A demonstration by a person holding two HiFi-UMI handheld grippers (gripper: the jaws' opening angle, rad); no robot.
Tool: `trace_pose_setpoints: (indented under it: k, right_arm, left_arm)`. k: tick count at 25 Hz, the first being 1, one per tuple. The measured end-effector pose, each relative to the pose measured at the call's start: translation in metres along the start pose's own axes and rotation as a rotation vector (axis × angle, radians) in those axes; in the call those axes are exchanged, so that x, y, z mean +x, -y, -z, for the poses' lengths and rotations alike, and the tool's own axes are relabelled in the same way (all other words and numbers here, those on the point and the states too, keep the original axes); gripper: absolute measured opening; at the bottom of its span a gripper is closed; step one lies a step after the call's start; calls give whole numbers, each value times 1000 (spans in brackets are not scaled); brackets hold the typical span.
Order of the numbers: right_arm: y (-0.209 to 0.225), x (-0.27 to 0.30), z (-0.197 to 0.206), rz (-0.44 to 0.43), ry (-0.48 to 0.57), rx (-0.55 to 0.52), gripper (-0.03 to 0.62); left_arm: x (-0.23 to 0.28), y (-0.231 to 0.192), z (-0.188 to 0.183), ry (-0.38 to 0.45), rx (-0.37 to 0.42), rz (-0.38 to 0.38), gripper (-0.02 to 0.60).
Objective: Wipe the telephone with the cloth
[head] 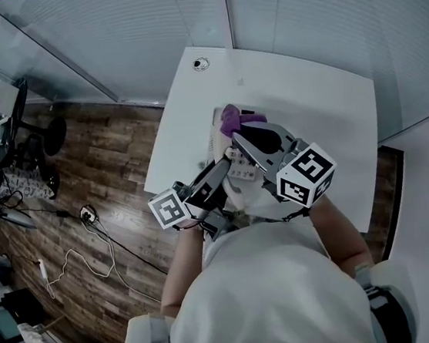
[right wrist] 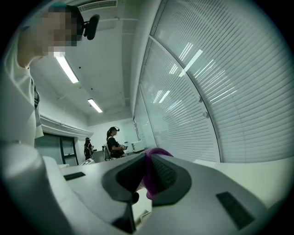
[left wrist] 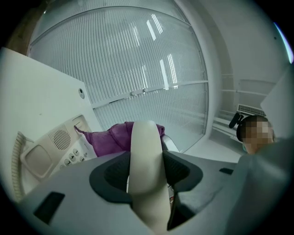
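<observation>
The telephone [left wrist: 50, 147], a pale desk set with a speaker grille and keypad, sits mid-frame on the white table [head: 323, 107]. Its cream handset [left wrist: 146, 174] is off the cradle, clamped between the left gripper's [left wrist: 147, 158] jaws. The right gripper [right wrist: 148, 176] pinches the purple cloth [right wrist: 149, 181] at the telephone's far end, and both grippers reach forward roughly level.

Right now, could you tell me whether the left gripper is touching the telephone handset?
Touching. In the left gripper view, the left gripper has its pads pressed against both sides of the cream handset, which is clamped between them with no gap.
</observation>
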State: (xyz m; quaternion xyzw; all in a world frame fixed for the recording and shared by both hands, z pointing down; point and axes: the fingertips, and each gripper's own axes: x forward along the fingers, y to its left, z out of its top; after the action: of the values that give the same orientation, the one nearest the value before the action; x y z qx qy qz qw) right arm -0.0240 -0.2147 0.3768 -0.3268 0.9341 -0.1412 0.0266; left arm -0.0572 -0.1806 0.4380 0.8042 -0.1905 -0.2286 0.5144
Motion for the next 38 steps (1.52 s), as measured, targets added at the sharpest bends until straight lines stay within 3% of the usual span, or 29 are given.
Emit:
trace_pose_setpoints:
  k: [25, 38]
  right_arm:
    - [-20, 2, 24, -71, -57, 50, 48]
    - [-41, 8, 42, -159, -123, 55, 48]
  left_arm:
    - [-2, 13, -23, 85, -37, 69, 225]
    - [-1, 15, -31, 86, 12, 59, 225]
